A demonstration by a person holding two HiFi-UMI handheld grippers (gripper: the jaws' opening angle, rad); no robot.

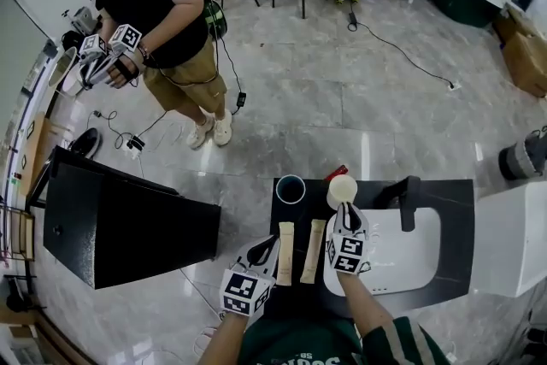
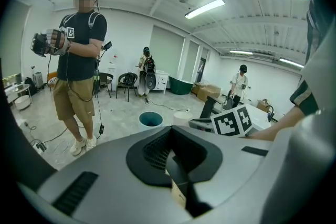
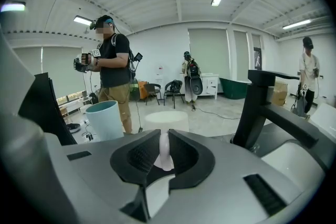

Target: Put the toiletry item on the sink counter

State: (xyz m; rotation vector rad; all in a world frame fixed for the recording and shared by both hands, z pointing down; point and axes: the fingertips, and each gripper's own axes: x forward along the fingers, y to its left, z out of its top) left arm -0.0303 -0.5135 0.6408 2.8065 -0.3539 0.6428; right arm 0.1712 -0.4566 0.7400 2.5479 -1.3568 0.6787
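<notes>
On the black sink counter (image 1: 444, 199) stand a blue cup (image 1: 291, 189) and a cream-white cup (image 1: 342, 191). My right gripper (image 1: 344, 216) is at the white cup's near side, shut on a thin white part of it (image 3: 164, 152); the cup (image 3: 166, 120) rises just beyond the jaws, with the blue cup (image 3: 106, 119) to its left. Two beige tubes (image 1: 285, 252) (image 1: 314, 250) lie flat near the counter's front edge. My left gripper (image 1: 268, 248) hovers beside the left tube, jaws together; a bit of beige tube (image 2: 177, 192) shows beneath them.
A white basin (image 1: 410, 256) with a black faucet (image 1: 408, 201) sits right of the cups. A red item (image 1: 336, 173) pokes out behind the white cup. A black cabinet (image 1: 120, 226) stands to the left. A person (image 1: 162, 21) with grippers stands on the floor beyond.
</notes>
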